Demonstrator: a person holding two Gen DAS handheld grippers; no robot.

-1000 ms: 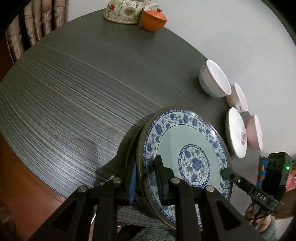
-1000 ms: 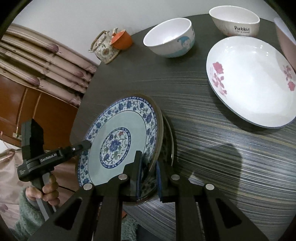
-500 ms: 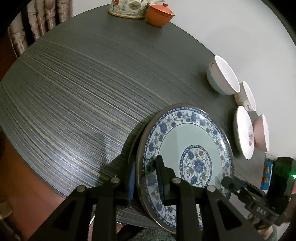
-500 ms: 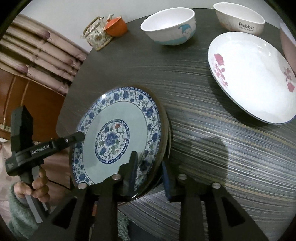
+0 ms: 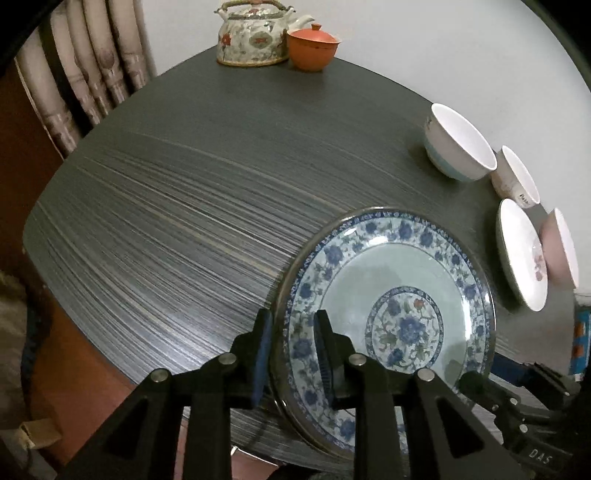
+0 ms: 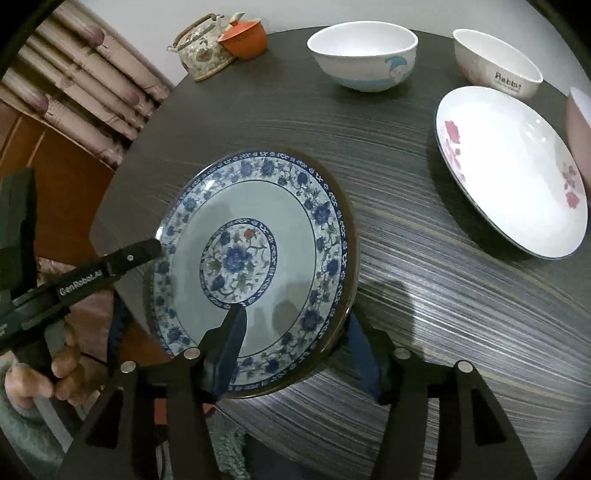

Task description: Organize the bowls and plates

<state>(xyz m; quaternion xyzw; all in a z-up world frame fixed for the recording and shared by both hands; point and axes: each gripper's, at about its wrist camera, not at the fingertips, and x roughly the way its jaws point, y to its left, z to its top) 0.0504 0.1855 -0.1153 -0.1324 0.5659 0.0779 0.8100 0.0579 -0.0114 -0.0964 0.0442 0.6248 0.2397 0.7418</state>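
Note:
A blue-and-white floral plate (image 5: 391,306) (image 6: 255,258) is held above the near edge of the dark round table (image 5: 207,192). My left gripper (image 5: 291,347) is shut on its rim, one finger on each face. My right gripper (image 6: 295,343) is open, its jaws wide apart around the plate's near rim; whether they touch it I cannot tell. A white plate with pink flowers (image 6: 509,170) (image 5: 521,251), a white bowl with a blue dolphin (image 6: 364,53) (image 5: 458,142), a "Rabbit" bowl (image 6: 496,62) (image 5: 515,177) and a pink bowl (image 6: 580,125) (image 5: 559,247) stand on the table's right side.
A floral teapot (image 5: 255,35) (image 6: 201,48) and an orange lidded cup (image 5: 313,46) (image 6: 245,38) stand at the table's far edge. A wooden cabinet (image 6: 48,147) and a curtain (image 5: 85,62) lie to the left. The table's near edge is just below the plate.
My right gripper has opened from its grip on the plate's rim. The left gripper keeps hold; the plate's top edge has tipped away, towards flat.

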